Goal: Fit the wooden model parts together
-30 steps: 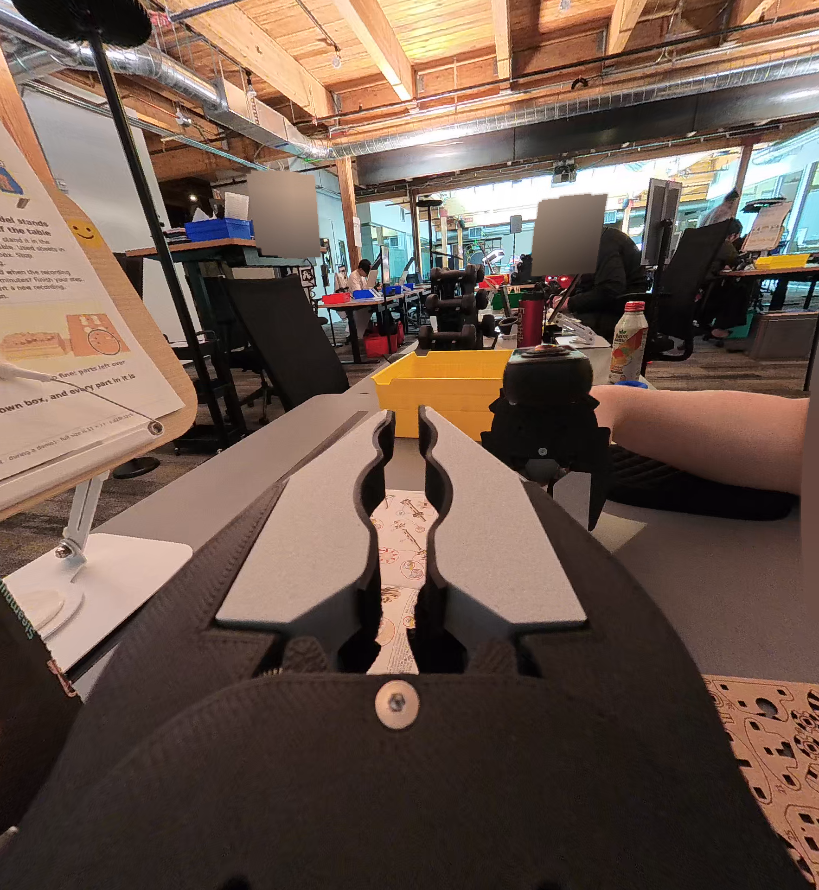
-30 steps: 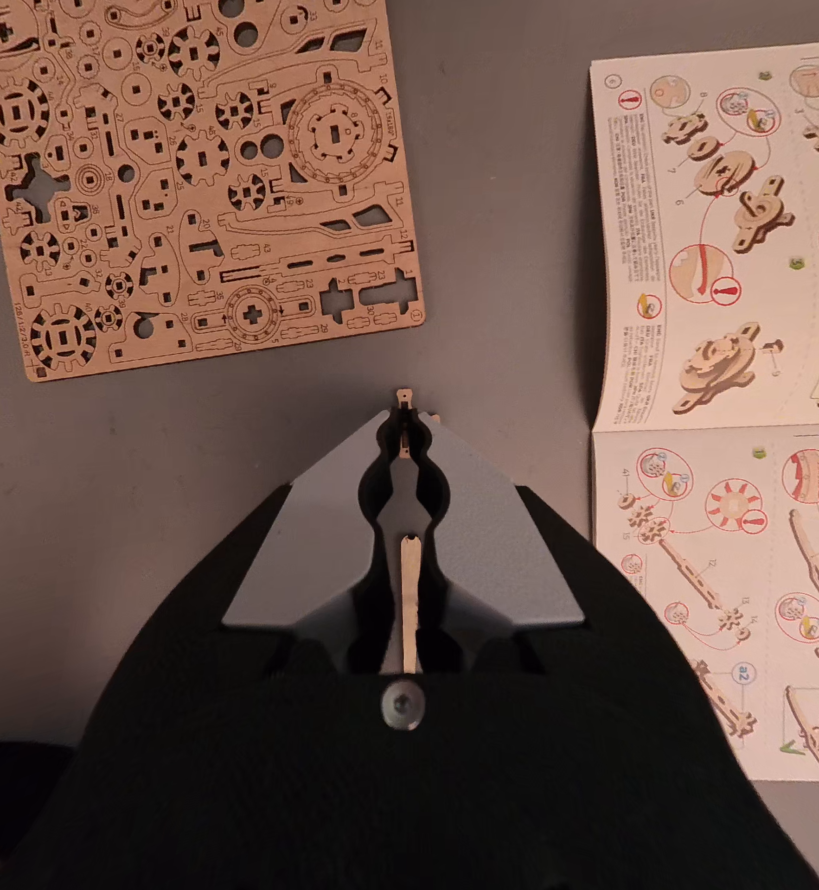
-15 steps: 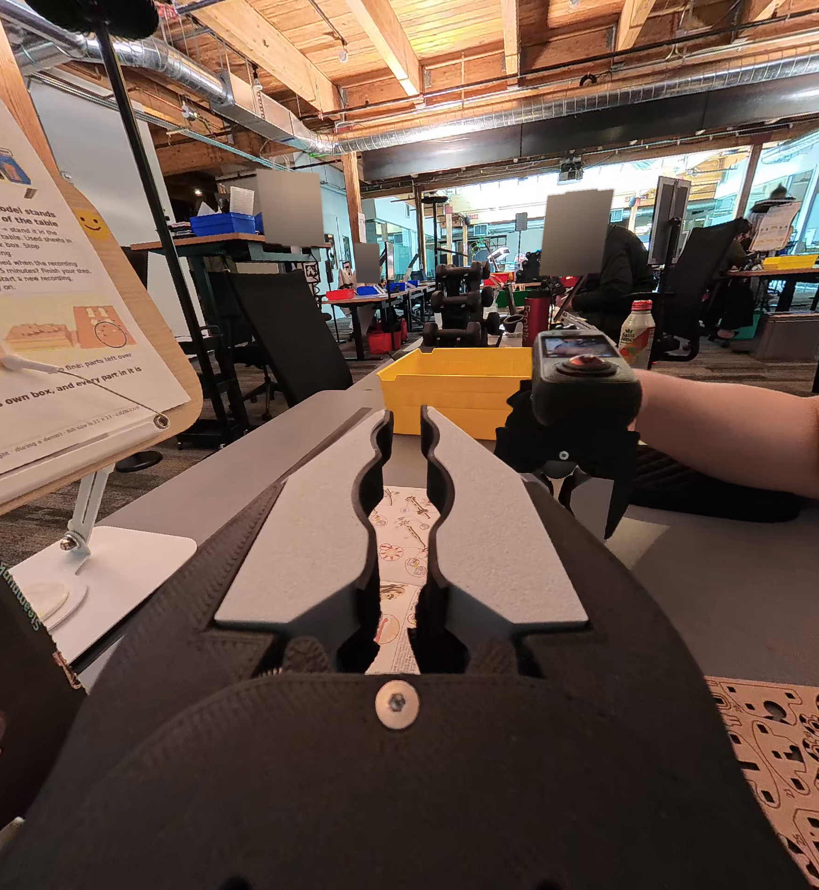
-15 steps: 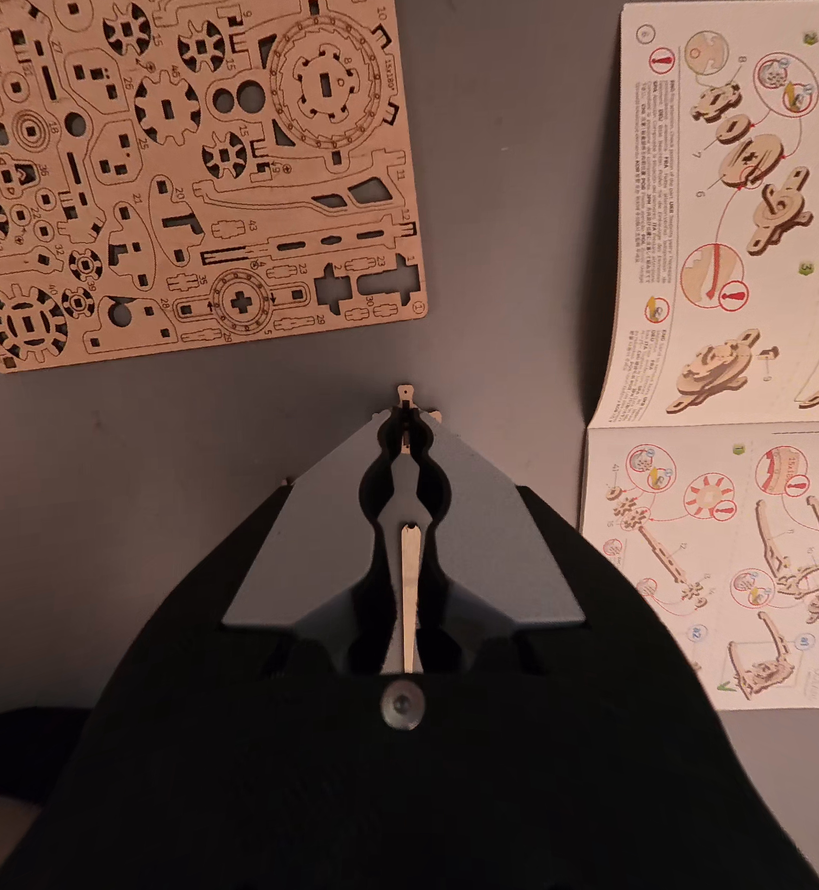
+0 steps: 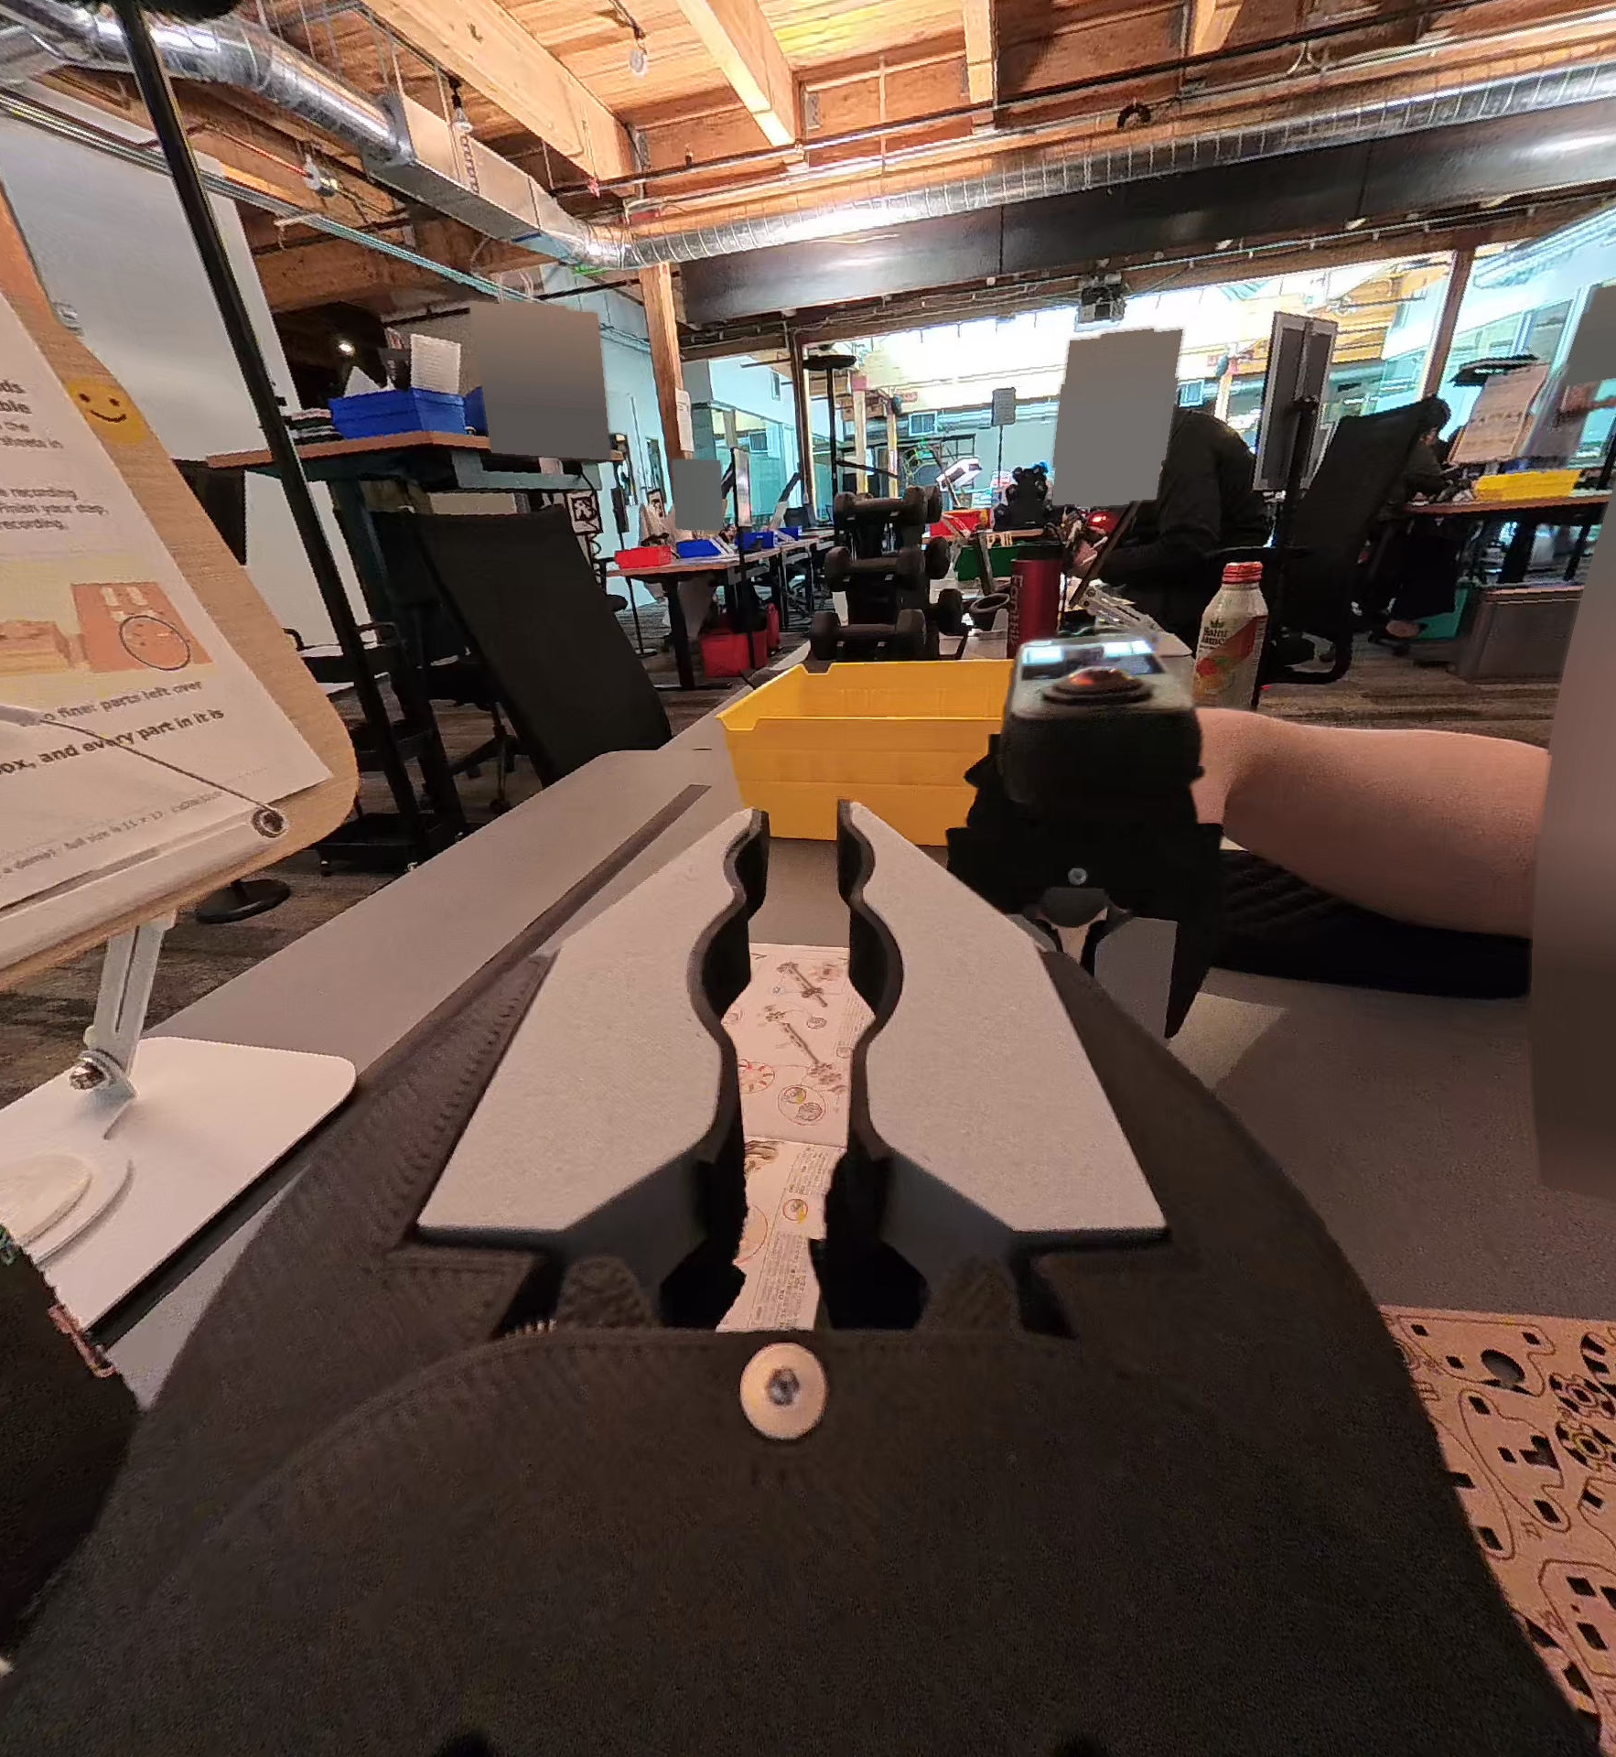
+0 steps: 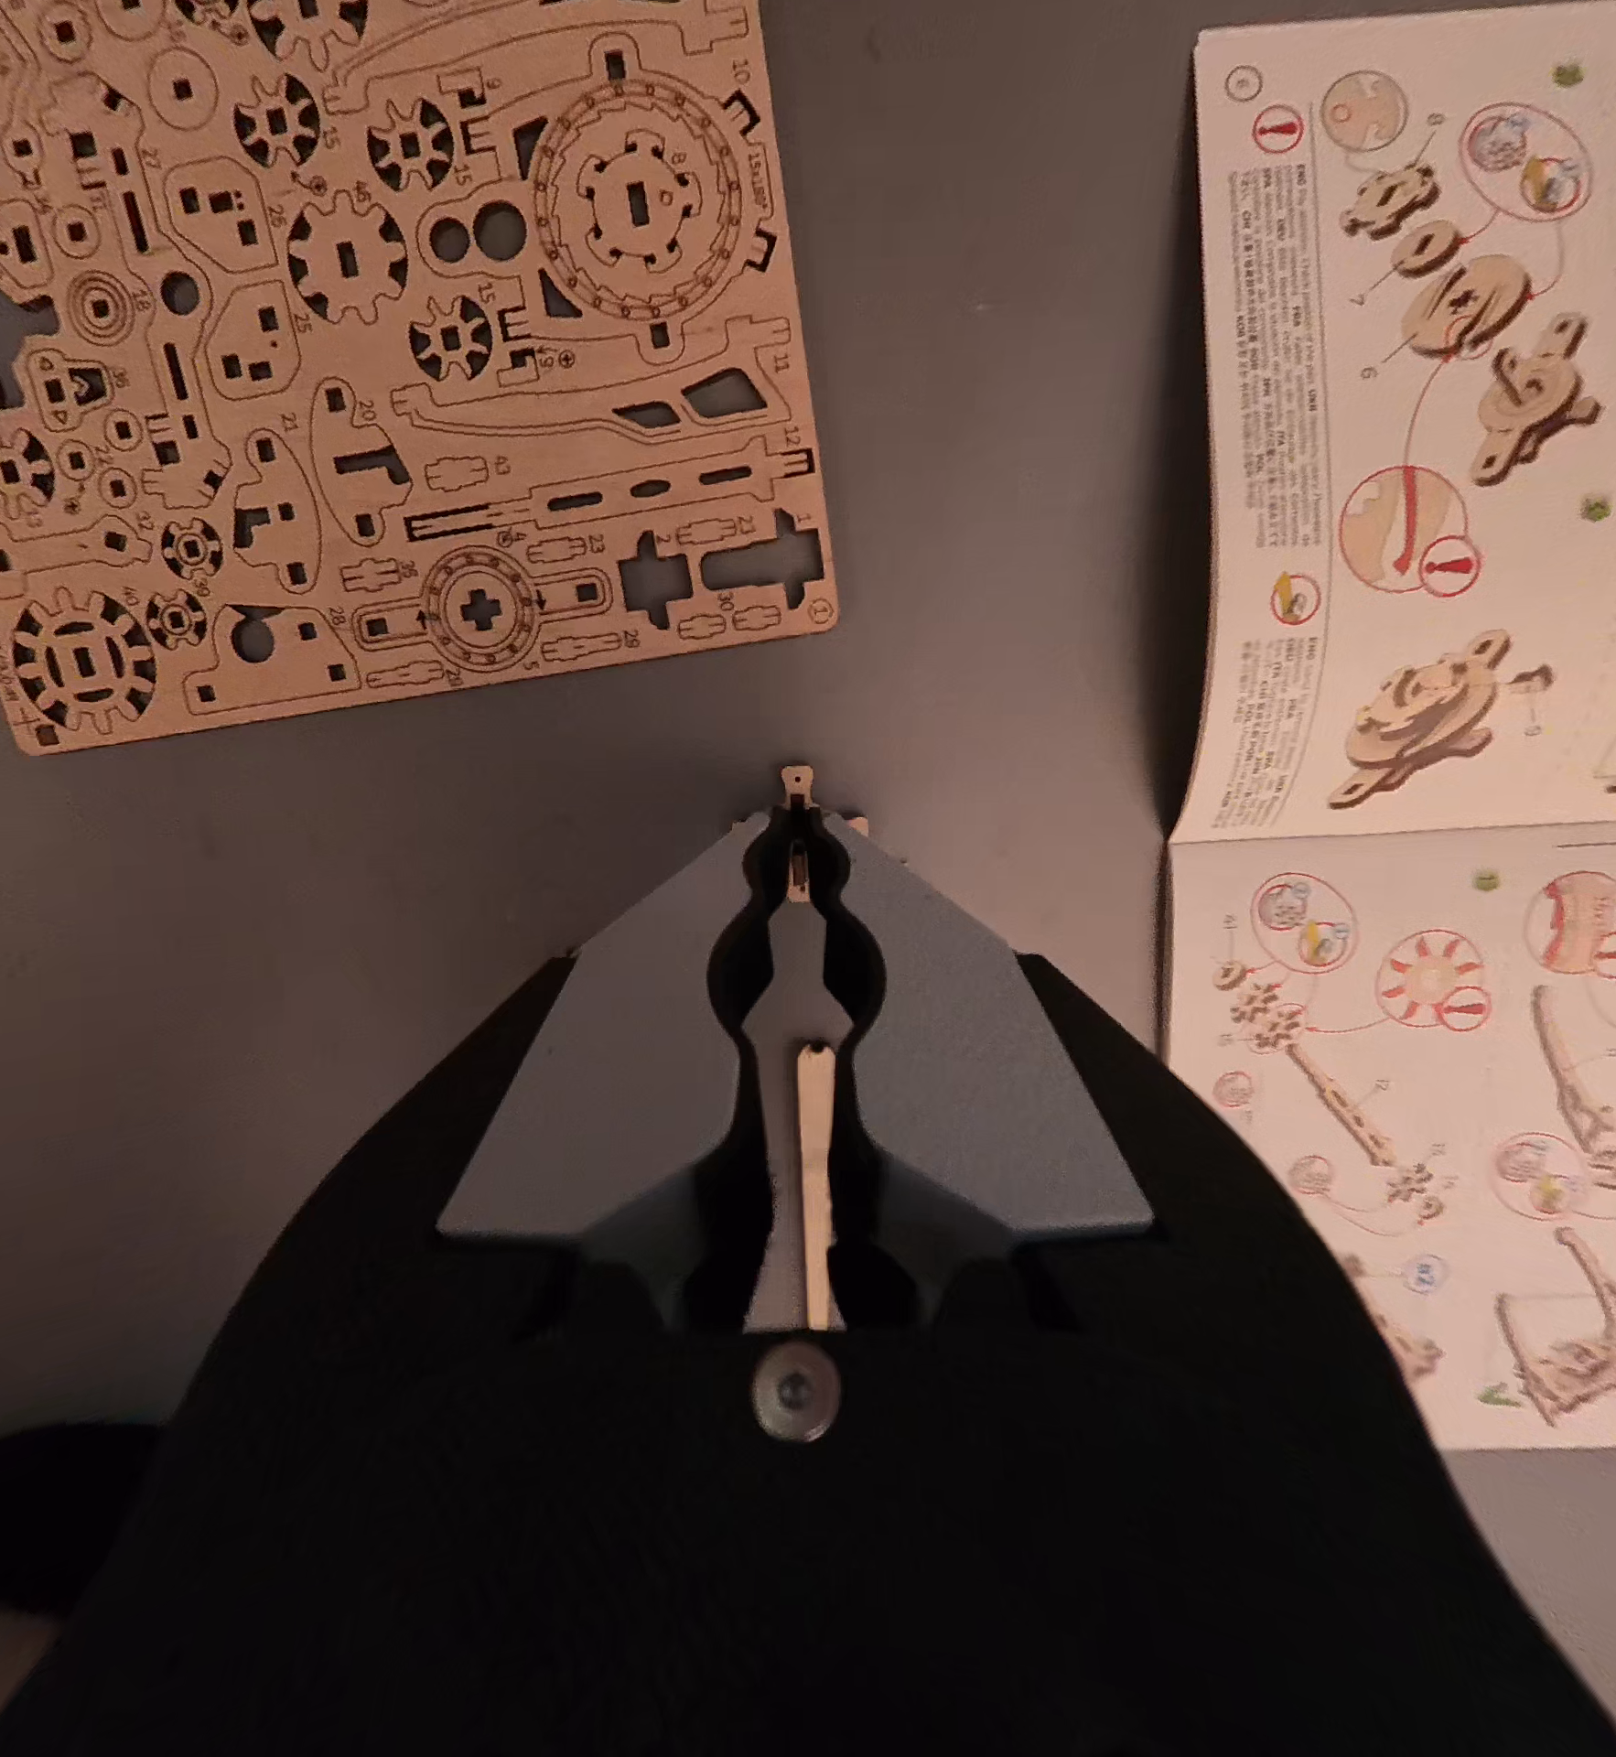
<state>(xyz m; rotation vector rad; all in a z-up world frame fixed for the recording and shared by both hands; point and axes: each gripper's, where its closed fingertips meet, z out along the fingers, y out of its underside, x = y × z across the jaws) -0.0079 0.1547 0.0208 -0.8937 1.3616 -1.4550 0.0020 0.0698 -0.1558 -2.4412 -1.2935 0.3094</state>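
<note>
My right gripper [image 6: 799, 822] points down at the grey table and is shut on a thin wooden part [image 6: 816, 1188], seen edge-on, whose notched tip [image 6: 797, 781] pokes out past the fingertips. It hovers between the laser-cut wooden parts sheet [image 6: 357, 380] and the open instruction booklet [image 6: 1451, 666]. My left gripper [image 5: 799, 822] is held low and level, its jaws a narrow gap apart and empty. The left wrist view shows the right gripper [image 5: 1099, 856] ahead to the right, the booklet [image 5: 790, 1046] between my fingers, and the sheet [image 5: 1546, 1474] at lower right.
A yellow bin [image 5: 861, 751] stands at the table's far edge. A sign board [image 5: 72, 618] on a white stand base [image 5: 120, 1141] is at the left. A black wrist pad [image 5: 1356, 941] lies under the person's forearm [image 5: 1375, 818]. The gap from one gripper's tips to the other's is roughly 20 cm.
The right gripper shifted and tilted slightly over the table, still holding the wooden part. The left gripper stayed almost still with the same gap.
</note>
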